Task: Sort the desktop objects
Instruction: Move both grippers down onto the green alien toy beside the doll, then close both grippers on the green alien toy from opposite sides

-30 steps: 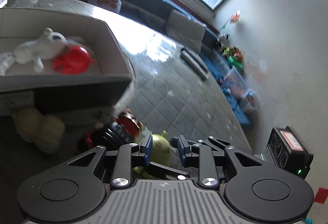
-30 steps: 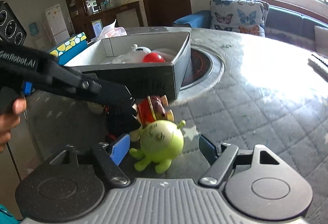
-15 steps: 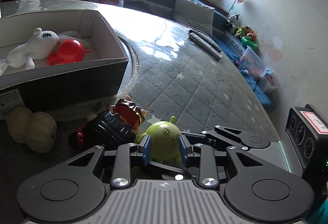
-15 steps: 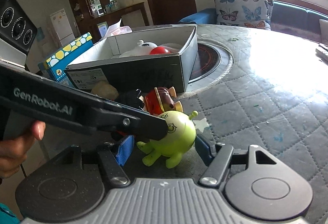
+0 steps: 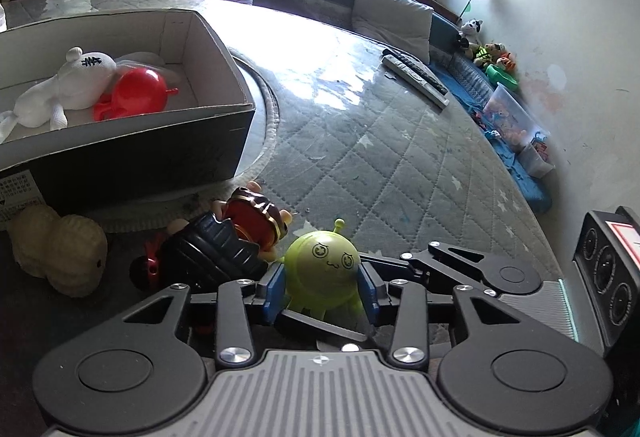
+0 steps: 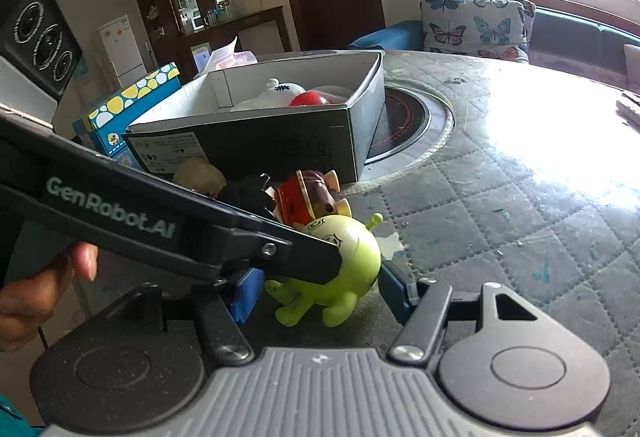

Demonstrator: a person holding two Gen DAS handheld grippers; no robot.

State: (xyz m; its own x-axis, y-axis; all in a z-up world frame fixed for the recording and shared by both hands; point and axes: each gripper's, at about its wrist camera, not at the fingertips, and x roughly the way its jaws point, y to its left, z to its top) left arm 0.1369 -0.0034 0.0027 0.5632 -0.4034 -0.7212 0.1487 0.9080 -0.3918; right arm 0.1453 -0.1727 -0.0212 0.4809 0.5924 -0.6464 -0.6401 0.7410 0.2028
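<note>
A green alien toy (image 5: pixel 322 265) (image 6: pixel 348 261) stands on the quilted table (image 5: pixel 400 177). My left gripper (image 5: pixel 323 291) has its jaws opening. Its blue pads flank the toy's sides, and I see no squeeze. My right gripper (image 6: pixel 320 293) comes from the other side with its jaws closing. The toy is between its pads, with small gaps on both sides. A left gripper finger (image 6: pixel 240 245) hides the toy's upper left. A right gripper finger (image 5: pixel 472 269) reaches in from the right. The grey box (image 5: pixel 132 145) holds a white plush (image 5: pixel 76 81) and a red toy (image 5: pixel 136 89).
A black toy (image 5: pixel 216 257), a red-brown figure (image 5: pixel 256 217) and a beige plush (image 5: pixel 60 257) lie between the alien and the box. Remotes (image 5: pixel 416 77) rest far across the table. A blue spotted box (image 6: pixel 128 105) stands behind. A hand (image 6: pixel 36 297) grips the left handle.
The left jaws have spread wider and moved in until they flank the green toy. The right jaws have narrowed around it. The toy stays on the table.
</note>
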